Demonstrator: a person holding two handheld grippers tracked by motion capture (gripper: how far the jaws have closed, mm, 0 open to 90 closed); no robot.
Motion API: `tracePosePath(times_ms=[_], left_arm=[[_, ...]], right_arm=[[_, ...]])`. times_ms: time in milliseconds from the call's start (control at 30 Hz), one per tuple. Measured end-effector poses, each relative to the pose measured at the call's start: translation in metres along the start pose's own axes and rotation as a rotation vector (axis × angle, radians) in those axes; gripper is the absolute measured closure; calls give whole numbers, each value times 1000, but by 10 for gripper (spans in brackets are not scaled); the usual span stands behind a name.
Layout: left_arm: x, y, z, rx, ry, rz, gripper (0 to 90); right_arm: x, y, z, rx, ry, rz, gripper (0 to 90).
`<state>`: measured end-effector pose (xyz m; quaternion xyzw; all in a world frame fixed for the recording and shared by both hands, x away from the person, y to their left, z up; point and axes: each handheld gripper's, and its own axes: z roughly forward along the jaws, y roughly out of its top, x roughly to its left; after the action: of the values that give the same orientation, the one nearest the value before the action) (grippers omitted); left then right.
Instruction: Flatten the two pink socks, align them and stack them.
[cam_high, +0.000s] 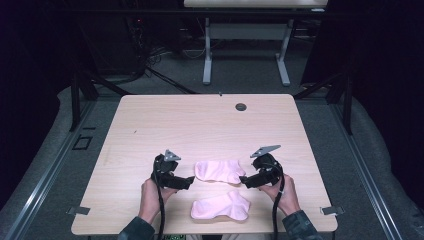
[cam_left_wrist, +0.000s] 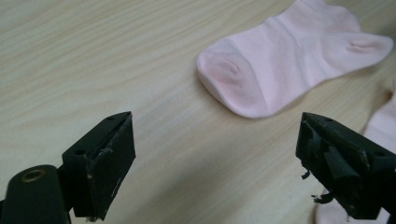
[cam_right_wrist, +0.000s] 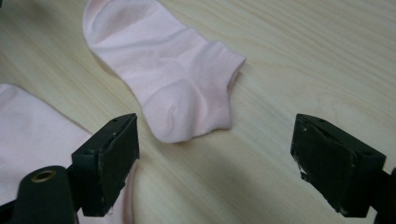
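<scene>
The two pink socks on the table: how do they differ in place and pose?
The far sock lies between the left gripper and the right gripper; the near sock lies closer to the table edge. The far sock lies level across; the near sock slants. Both are pink, flat and unheld.

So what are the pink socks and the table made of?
The socks look like soft knitted fabric, maybe cotton: matte, with fine ribbing and creases. The table looks like pale wood or wood-look laminate: smooth, with straight grain lines.
</scene>
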<state>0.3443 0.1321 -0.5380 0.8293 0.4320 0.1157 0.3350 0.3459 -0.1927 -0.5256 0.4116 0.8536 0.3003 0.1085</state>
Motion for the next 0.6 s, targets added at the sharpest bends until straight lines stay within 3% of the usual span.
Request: tracePosePath(times_ms=[100,167,400,433,600], left_arm=[[4,9,9,11,1,-3,156],[6,18,20,32,-4,-13,174],[7,30,40,76,-13,-2,311],[8,32,45,99,-34,-11,340],[8,39,51,133,-37,7,456]], right_arm=[[-3,4,3,3,-5,7,176],[-6,9,9,2,-9,5,278],[-11,20,22,37,8,14,402],[-13,23,27,64,9,27,432],[-15,28,39,112,18,30,484]])
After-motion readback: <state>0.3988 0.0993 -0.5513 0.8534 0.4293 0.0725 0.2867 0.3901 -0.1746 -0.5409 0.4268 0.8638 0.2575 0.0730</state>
